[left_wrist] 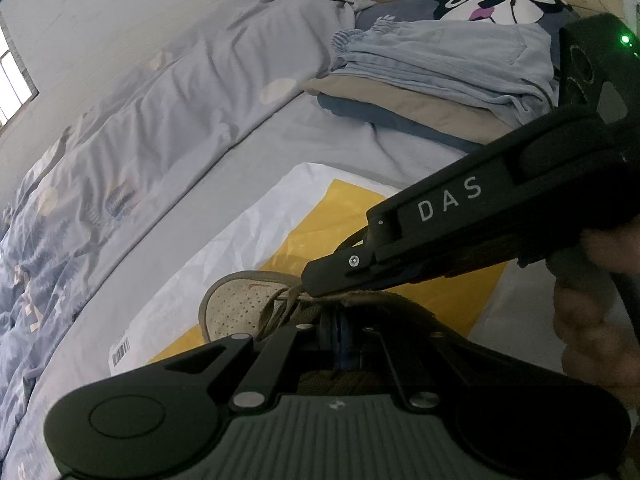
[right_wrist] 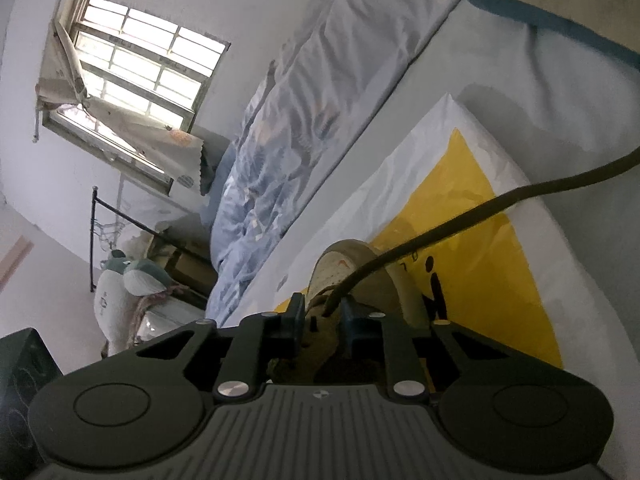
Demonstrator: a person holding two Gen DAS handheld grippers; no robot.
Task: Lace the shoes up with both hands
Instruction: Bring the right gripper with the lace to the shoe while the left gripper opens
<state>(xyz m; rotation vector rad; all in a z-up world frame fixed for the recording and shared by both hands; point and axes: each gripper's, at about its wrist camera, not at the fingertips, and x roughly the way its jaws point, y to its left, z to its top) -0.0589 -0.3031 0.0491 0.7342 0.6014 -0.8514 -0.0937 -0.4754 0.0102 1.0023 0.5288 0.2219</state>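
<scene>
Below, on the bed [left_wrist: 320, 148], both hand-held grippers work a beige shoe [left_wrist: 236, 308]: left hand-held gripper [left_wrist: 340, 344] closed together, right hand-held gripper [right_wrist: 320, 316] clamped on a brown lace [right_wrist: 440, 228].

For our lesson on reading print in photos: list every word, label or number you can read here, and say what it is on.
"DAS": white letters on the black right gripper, seen from the left wrist.
Barcode label on the white and yellow bag: too small to read.
Black marks on the bag's yellow part: partly hidden, unreadable.
</scene>
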